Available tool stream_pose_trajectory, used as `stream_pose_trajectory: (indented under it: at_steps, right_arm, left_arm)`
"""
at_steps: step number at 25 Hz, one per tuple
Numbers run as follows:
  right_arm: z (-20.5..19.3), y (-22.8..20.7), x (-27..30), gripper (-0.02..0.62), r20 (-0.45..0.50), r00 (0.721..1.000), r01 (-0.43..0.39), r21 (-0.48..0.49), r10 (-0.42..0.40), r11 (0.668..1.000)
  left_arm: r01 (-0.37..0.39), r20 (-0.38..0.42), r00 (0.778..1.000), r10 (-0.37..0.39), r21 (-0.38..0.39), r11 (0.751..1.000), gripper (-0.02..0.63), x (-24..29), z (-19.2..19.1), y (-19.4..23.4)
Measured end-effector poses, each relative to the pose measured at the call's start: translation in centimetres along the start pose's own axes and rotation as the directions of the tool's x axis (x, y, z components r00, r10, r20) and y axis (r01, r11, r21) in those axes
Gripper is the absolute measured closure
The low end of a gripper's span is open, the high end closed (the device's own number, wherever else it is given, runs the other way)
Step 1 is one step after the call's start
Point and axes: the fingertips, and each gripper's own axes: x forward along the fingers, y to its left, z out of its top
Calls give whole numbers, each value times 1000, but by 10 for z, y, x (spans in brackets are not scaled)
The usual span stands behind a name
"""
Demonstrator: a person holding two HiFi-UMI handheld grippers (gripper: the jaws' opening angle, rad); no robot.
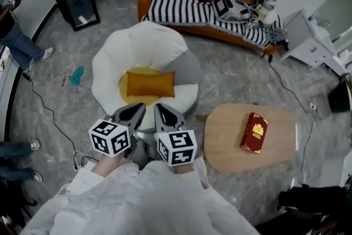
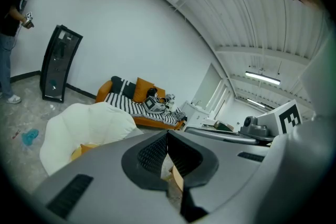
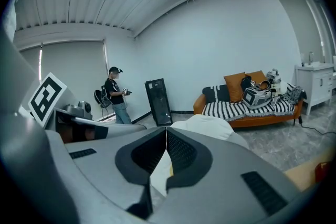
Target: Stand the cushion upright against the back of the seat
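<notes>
Both claws are pinched closed on nothing, the left claw [image 1: 133, 113] beside the right claw [image 1: 165, 114], near the chair [image 1: 137, 44]. The cushion [image 1: 149, 84] lies flat on its seat (soft, probably floppy): pinched by one edge, it may sag and topple forward.

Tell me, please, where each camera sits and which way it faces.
Head view: on the person's head, looking down at the orange cushion lying on the white chair; sleeves, left gripper and right gripper show.
Left gripper view: rides the left gripper, looks along its shut jaws toward the striped sofa.
Right gripper view: likewise, along shut jaws toward the sofa.
Both gripper views share chair and sofa.
</notes>
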Motion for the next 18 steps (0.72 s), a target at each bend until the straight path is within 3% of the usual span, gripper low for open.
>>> stream_pose_trajectory:
  at_steps: [18]
  right_arm:
    - [16, -18, 54, 583, -46, 997, 56, 10, -56, 998]
  left_arm:
    - [47, -44, 998, -49, -32, 998, 598, 34, 26, 41]
